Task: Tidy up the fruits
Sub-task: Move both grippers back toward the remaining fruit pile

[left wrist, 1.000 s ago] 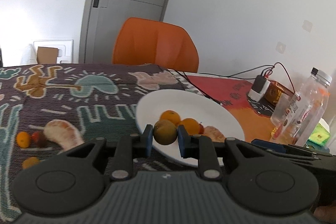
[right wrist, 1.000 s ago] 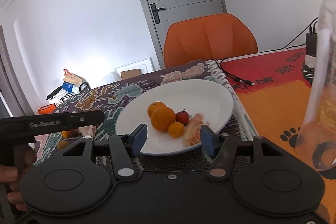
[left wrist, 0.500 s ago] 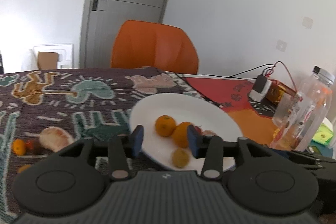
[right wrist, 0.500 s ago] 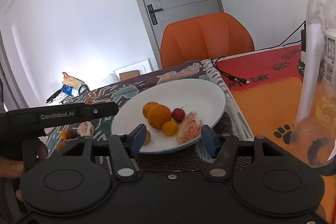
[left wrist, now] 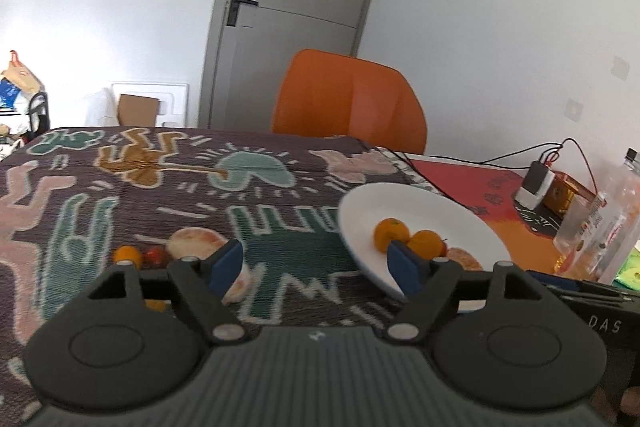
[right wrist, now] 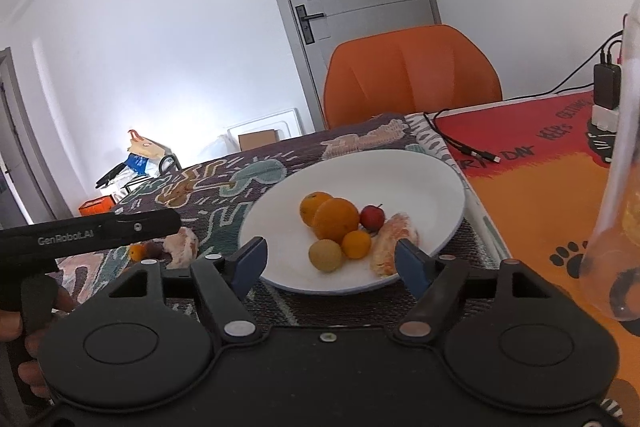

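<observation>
Here, the left hand-held gripper was held spread above the patterned cloth on the desk, its jaws having just been opening, and nothing was seen between them. The right hand-held gripper was likewise spread, its jaws also having just been opening, with no fruit gripped; it was pointed at the near rim of the white plate.

On the plate, two oranges were seen touching, with a small red fruit just beside them. A yellowish round fruit and a small orange one were lying in front, and a peeled citrus piece lay at the plate's near right side.

Off the plate, towards the desk's left edge, another peeled citrus was lying on the cloth, with a small red fruit and a small orange fruit beside it. A clear bottle was standing towards the right edge on an orange mat.
</observation>
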`<state>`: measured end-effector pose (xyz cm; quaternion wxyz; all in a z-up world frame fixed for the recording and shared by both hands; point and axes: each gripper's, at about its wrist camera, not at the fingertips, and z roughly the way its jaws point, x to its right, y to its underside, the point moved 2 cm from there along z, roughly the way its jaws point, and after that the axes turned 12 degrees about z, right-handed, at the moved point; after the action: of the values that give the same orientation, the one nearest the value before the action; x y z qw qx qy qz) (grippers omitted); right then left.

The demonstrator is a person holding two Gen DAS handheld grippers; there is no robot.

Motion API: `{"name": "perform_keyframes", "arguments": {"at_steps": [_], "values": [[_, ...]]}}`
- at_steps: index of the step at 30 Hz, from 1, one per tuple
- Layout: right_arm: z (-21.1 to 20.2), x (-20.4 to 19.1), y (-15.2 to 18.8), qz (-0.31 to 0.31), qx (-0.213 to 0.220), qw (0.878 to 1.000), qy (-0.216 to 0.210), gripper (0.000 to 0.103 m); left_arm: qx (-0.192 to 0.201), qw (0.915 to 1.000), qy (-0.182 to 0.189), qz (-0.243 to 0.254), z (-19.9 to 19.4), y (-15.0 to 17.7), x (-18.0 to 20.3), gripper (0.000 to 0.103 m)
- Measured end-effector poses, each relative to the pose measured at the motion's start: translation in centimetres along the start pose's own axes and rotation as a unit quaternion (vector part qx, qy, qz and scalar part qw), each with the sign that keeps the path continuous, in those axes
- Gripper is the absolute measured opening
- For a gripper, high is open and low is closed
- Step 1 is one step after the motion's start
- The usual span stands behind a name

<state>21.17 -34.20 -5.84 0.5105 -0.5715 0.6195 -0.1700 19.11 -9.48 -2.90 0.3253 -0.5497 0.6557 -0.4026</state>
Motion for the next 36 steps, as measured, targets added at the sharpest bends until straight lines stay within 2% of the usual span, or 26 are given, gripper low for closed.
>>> {"name": "perform_keyframes", "arguments": {"at_steps": [10, 14, 15, 29, 32, 36], "values": [[0.5, -2.1, 0.4, -0.013, -0.008, 1.0, -0.01, 0.082, 0.003, 0.9997, -0.023, -0.011, -2.2, 1.0, -2.6, 0.081], [0.8, -3.1, 0.7, -0.017, -0.006, 1.0, -0.016, 0.101, 0.001, 0.9992, -0.036, -0.017, -2.9, 1.6, -3.8, 0.082], [0.8, -3.3, 0.7, -0.018, -0.005, 1.0, -0.017, 0.103, -0.001, 0.999, -0.039, -0.019, -3.0, 1.8, -4.1, 0.082], [2.4, -5.8, 1.4, -0.026, -0.022, 0.999, -0.036, 0.103, -0.013, 0.9966, -0.068, -0.044, -3.4, 4.0, -7.3, 0.081], [2.8, -6.4, 1.5, -0.034, -0.025, 0.998, -0.044, 0.103, -0.017, 0.9961, -0.067, -0.054, -3.0, 4.2, -7.8, 0.077], [3.3, -7.5, 1.7, -0.05, -0.031, 0.996, -0.061, 0.1, -0.021, 0.9959, -0.066, -0.059, -2.3, 4.4, -8.1, 0.065]]}}
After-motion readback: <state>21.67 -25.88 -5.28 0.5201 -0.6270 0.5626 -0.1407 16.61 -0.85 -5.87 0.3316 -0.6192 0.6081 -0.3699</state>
